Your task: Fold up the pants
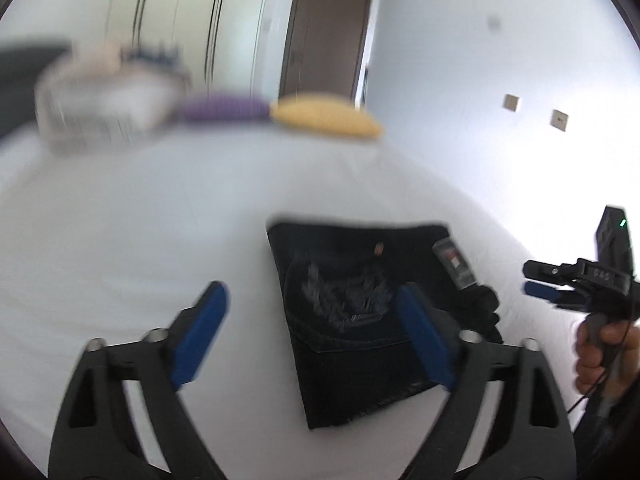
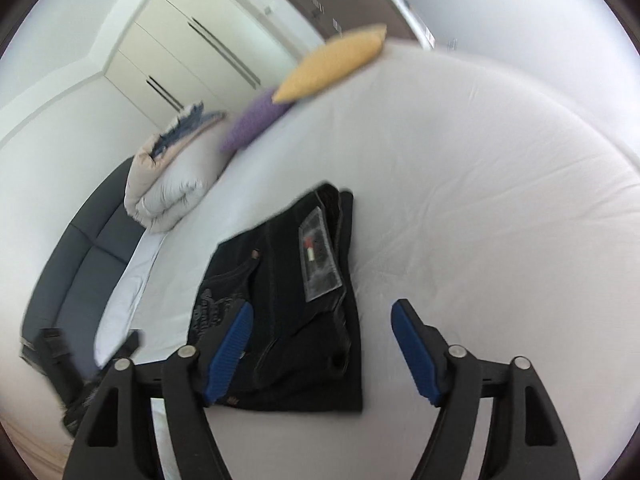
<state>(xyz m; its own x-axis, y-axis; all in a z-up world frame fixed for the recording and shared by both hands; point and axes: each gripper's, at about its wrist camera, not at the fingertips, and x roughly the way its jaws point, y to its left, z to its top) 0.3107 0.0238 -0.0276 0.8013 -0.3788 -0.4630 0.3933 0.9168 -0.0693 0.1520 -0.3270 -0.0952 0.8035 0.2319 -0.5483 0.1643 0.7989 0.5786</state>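
Folded pants (image 1: 360, 320) on white bed (image 1: 140, 232), left tongs (image 1: 316, 332) and right tongs (image 2: 322, 348) hovering, both spread wide, seemingly empty

folded pants (image 1: 360, 320) between spread left tongs (image 1: 312, 336)

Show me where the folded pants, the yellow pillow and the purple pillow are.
folded pants (image 2: 280, 300), right wrist view, middle of the dark fabric.
yellow pillow (image 2: 332, 64), right wrist view, its centre.
purple pillow (image 2: 254, 122), right wrist view, its centre.

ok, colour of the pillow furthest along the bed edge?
Yellow pillow, clearest in the right wrist view.
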